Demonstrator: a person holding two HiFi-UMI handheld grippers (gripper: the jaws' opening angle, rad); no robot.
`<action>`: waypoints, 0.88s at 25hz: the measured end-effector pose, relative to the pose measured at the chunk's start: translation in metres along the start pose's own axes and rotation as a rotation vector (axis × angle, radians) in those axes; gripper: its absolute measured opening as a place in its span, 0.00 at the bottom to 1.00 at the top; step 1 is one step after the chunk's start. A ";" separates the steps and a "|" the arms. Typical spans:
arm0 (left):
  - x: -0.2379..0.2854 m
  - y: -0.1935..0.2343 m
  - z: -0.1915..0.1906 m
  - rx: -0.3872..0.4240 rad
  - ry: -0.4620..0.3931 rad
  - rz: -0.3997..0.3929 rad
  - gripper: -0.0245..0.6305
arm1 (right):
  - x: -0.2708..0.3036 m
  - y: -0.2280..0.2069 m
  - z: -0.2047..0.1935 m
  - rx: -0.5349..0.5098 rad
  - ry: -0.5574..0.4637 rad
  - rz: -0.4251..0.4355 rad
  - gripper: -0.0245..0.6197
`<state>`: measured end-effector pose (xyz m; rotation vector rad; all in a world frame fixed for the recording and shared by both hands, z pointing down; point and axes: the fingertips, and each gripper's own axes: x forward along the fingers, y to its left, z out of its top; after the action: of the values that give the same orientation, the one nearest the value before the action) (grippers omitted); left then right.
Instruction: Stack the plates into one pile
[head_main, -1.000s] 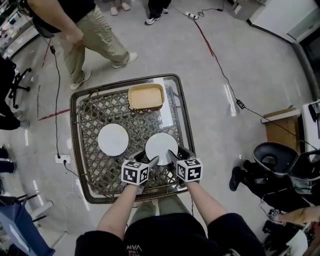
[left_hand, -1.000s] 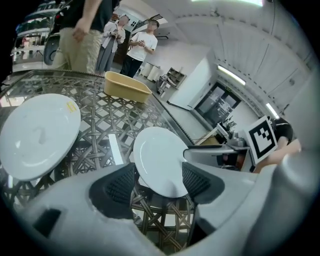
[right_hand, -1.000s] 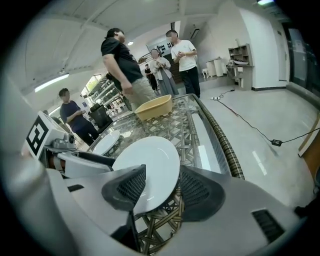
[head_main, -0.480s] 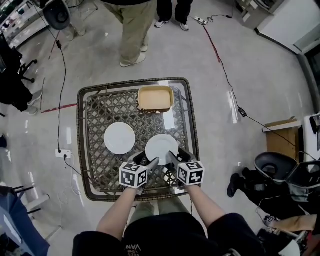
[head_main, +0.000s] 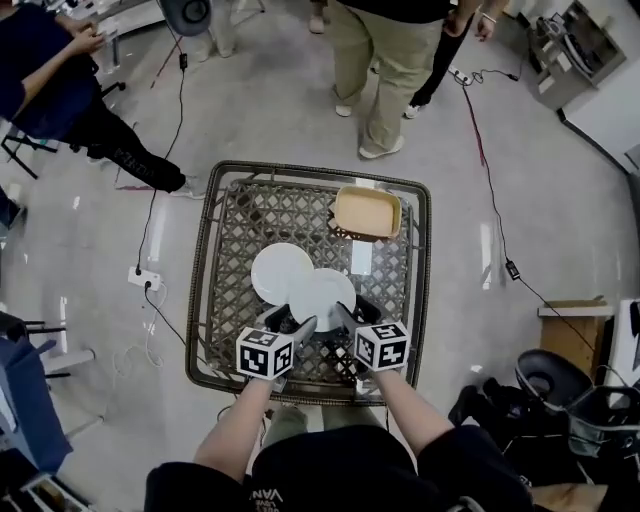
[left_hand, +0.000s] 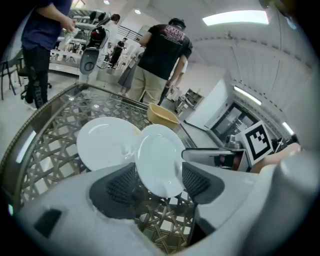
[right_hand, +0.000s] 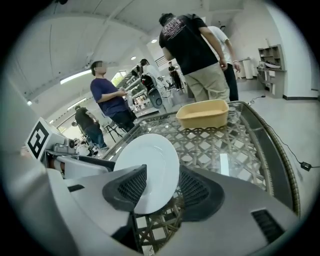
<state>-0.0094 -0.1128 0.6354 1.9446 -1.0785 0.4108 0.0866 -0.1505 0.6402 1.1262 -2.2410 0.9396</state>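
Observation:
Two white plates are on a wicker, glass-topped table (head_main: 203, 300). One plate (head_main: 278, 270) lies flat near the middle. The other plate (head_main: 325, 296) is tilted and raised, and its far edge overlaps the flat plate. My left gripper (head_main: 293, 321) is shut on its near left rim, and my right gripper (head_main: 355, 313) is shut on its near right rim. In the left gripper view the held plate (left_hand: 159, 160) stands between the pads of my left gripper (left_hand: 157, 182), with the flat plate (left_hand: 104, 142) just behind it. The right gripper view shows the same plate (right_hand: 150, 167) between the pads of my right gripper (right_hand: 157, 187).
A tan basin (head_main: 367, 212) sits at the table's far right corner. People stand on the floor beyond the far edge (head_main: 385, 60) and at the upper left (head_main: 70, 90). Cables (head_main: 150, 250) run along the floor beside the table. A dark chair (head_main: 545, 380) stands at the right.
Both grippers have carried the right plate up and to the left, so it now overlaps the other plate. The people behind the table have shifted.

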 end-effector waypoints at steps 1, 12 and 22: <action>-0.005 0.007 0.002 -0.013 -0.011 0.014 0.48 | 0.007 0.007 0.003 -0.016 0.008 0.016 0.34; -0.026 0.069 0.030 -0.102 -0.107 0.155 0.48 | 0.069 0.049 0.034 -0.149 0.073 0.140 0.34; -0.019 0.102 0.034 -0.113 -0.106 0.234 0.48 | 0.104 0.059 0.042 -0.213 0.100 0.165 0.35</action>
<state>-0.1067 -0.1573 0.6563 1.7630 -1.3751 0.3679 -0.0239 -0.2095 0.6586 0.7935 -2.3140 0.7787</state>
